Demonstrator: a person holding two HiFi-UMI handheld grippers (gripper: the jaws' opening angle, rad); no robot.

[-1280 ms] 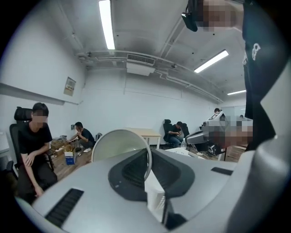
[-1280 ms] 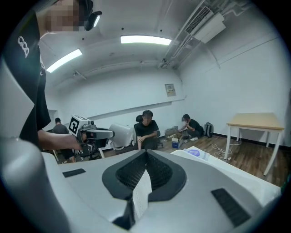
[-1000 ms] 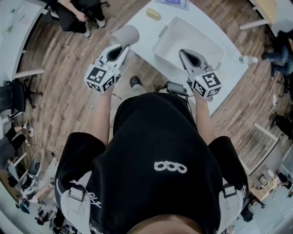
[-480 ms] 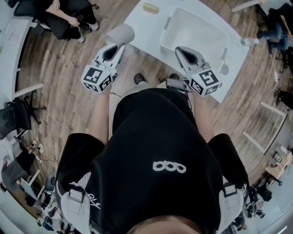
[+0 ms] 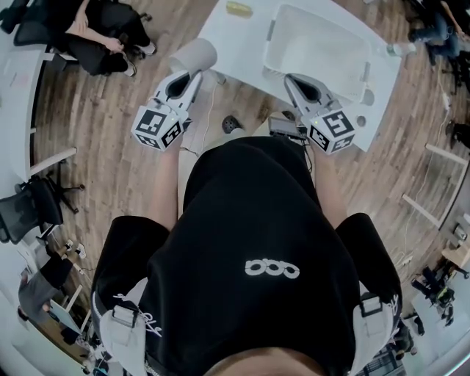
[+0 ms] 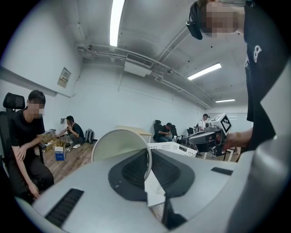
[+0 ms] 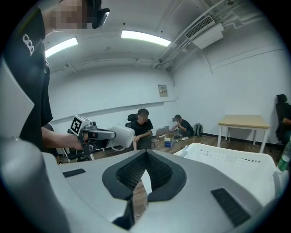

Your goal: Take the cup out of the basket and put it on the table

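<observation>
A pale grey paper cup [image 5: 194, 55] lies tilted sideways in the air off the white table's left edge, and my left gripper [image 5: 192, 73] is shut on its wall. In the left gripper view the cup's rim [image 6: 122, 152] runs between the jaws of that gripper [image 6: 148, 154]. The white basket [image 5: 294, 18] stands on the table [image 5: 235, 37]; what is inside it I cannot see. My right gripper [image 5: 292, 79] hovers at the basket's near edge, shut with nothing in it. From the right gripper [image 7: 144, 152] I see the basket [image 7: 227, 159] and the cup [image 7: 122, 136].
A yellow object [image 5: 239, 9] lies on the table's far left part. A bottle [image 5: 400, 49] stands at the right corner and a black device [image 5: 283, 128] sits at the near edge. Seated people [image 5: 103, 37] and office chairs [image 5: 29, 213] occupy the wooden floor at left.
The table and basket have slid up and right in the head view. Both grippers keep about the same places, the left one still holding the cup.
</observation>
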